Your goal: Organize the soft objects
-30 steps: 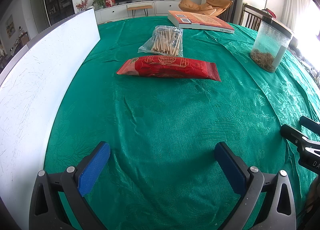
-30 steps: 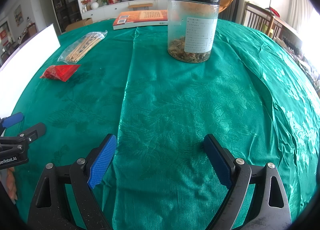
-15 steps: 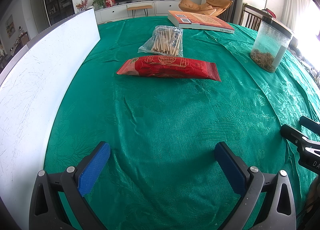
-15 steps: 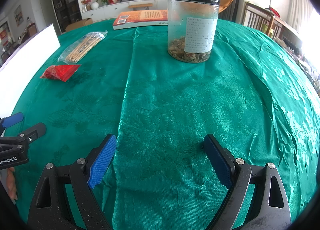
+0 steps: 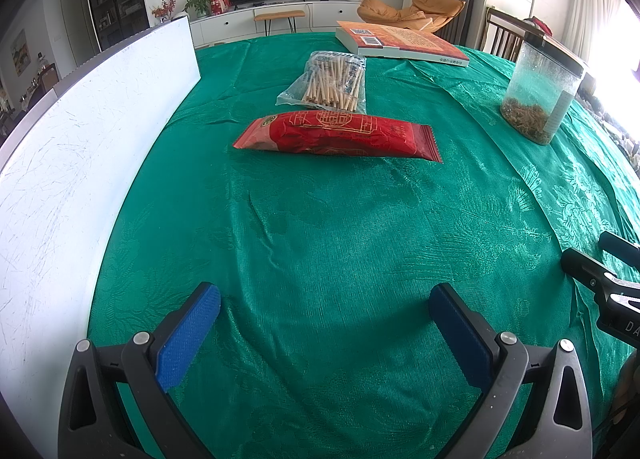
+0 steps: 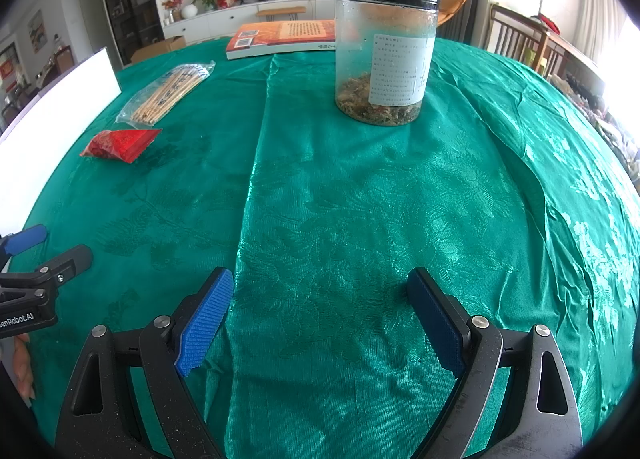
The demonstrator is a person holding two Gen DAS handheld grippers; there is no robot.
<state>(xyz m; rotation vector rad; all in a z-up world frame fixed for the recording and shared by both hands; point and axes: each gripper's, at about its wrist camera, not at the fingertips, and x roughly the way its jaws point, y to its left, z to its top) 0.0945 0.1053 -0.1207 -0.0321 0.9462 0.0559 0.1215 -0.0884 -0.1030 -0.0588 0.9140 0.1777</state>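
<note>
A red snack packet lies flat on the green tablecloth, well ahead of my left gripper, which is open with nothing between its blue pads. Behind the packet rests a clear bag of wooden sticks. From the right wrist view the red packet and the stick bag sit far to the left. My right gripper is open over bare cloth, with the jar straight ahead. Each gripper shows at the edge of the other's view: the right gripper, the left gripper.
A white board stands along the table's left side. An orange book lies at the far edge. The clear jar with a black lid holds dried bits at the right. Chairs and a TV unit are beyond the table.
</note>
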